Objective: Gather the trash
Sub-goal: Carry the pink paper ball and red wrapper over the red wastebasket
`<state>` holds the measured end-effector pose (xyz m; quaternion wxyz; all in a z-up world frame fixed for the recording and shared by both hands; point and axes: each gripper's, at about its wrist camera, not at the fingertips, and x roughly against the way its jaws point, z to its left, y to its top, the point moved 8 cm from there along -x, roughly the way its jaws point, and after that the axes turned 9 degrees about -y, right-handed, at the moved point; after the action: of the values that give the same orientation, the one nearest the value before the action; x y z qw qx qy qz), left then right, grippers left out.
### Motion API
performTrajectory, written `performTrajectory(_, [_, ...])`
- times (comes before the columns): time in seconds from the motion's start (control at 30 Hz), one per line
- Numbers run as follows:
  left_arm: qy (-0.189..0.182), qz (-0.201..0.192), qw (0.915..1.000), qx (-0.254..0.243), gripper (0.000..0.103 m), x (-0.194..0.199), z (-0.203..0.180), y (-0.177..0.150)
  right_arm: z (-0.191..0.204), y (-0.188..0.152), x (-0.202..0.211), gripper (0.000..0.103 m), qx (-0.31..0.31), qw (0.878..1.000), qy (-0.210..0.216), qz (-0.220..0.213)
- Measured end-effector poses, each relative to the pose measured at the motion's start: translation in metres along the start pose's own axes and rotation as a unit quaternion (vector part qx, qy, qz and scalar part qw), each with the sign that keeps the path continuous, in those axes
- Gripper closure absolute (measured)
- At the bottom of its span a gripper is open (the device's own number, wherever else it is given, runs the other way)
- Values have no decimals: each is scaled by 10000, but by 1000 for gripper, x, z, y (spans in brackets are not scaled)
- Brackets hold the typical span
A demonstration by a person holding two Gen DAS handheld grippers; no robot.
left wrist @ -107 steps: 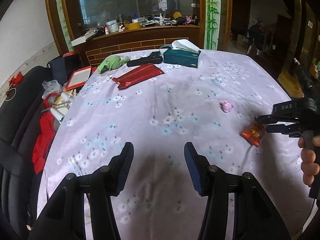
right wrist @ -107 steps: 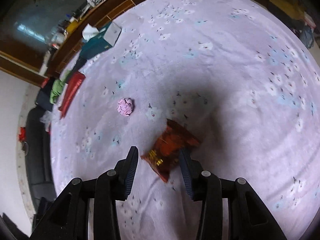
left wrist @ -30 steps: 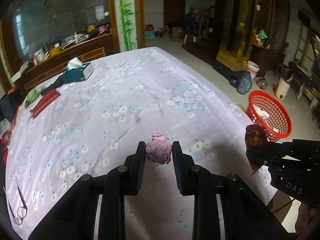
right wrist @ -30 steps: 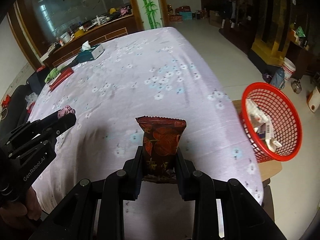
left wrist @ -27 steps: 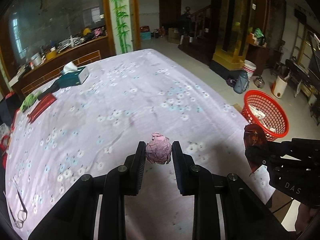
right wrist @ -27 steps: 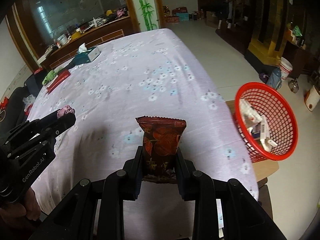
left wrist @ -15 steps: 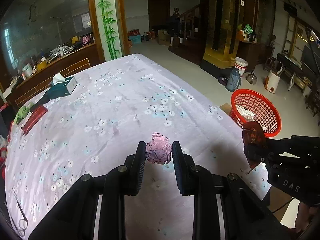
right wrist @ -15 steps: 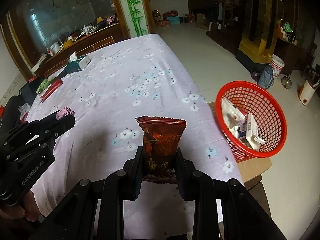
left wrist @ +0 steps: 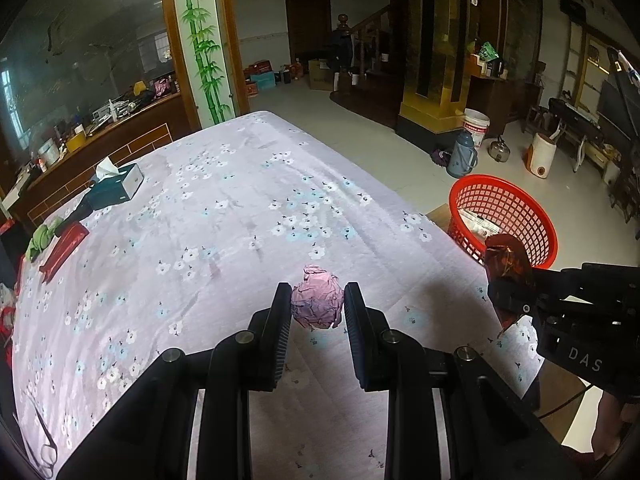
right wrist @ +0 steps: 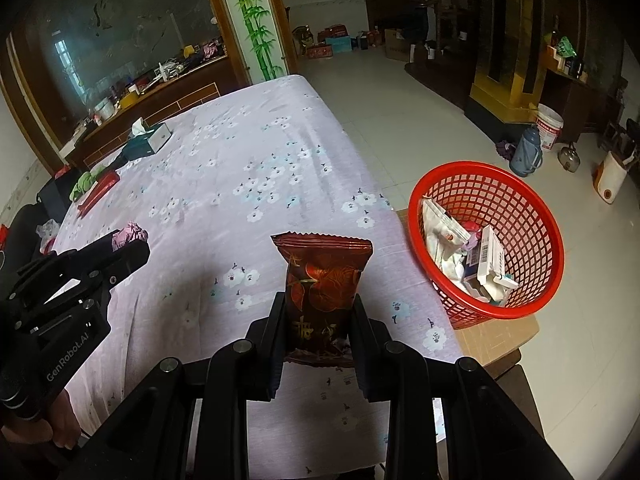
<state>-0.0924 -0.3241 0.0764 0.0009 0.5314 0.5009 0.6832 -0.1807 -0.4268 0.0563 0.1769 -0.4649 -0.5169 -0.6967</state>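
Observation:
My left gripper (left wrist: pixel 317 306) is shut on a crumpled pink paper ball (left wrist: pixel 317 302), held above the flowered tablecloth (left wrist: pixel 224 216). My right gripper (right wrist: pixel 316 316) is shut on a dark red snack wrapper (right wrist: pixel 322 284) that stands upright between the fingers. A red mesh basket (right wrist: pixel 520 200) with several white papers and boxes inside sits on a cardboard-topped stool to the right of the table's edge. In the left wrist view the right gripper (left wrist: pixel 510 296) with the wrapper (left wrist: pixel 506 258) hangs in front of the basket (left wrist: pixel 506 210). The left gripper (right wrist: pixel 128 246) shows at the left in the right wrist view.
A teal tissue box (left wrist: pixel 118 186), a green cloth (left wrist: pixel 42 236) and a red packet (left wrist: pixel 64 246) lie at the table's far end. Scissors (left wrist: pixel 46 446) lie near the left edge. A thermos (right wrist: pixel 528 152), a white bucket (right wrist: pixel 550 126) and a kettle (right wrist: pixel 570 156) stand on the tiled floor beyond the basket.
Both grippers picked their items off the table and carried them toward the table's right edge. The basket now sits nearer and larger in both views.

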Motion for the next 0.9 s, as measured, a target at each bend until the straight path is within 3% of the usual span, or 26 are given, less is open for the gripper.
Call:
performTrajectory(0.37, [-6, 55, 10000, -74, 78, -9, -13, 6, -18, 2, -4, 73, -94, 9999, 43, 30])
performTrajectory(0.53, [-107, 35, 9997, -234, 78, -15, -30, 18, -46, 9, -4, 73, -396, 9992, 58, 21])
performTrajectory(0.9, [-977, 112, 9933, -605, 78, -51, -115, 70, -151, 35, 3, 73, -1435, 9896, -35, -97])
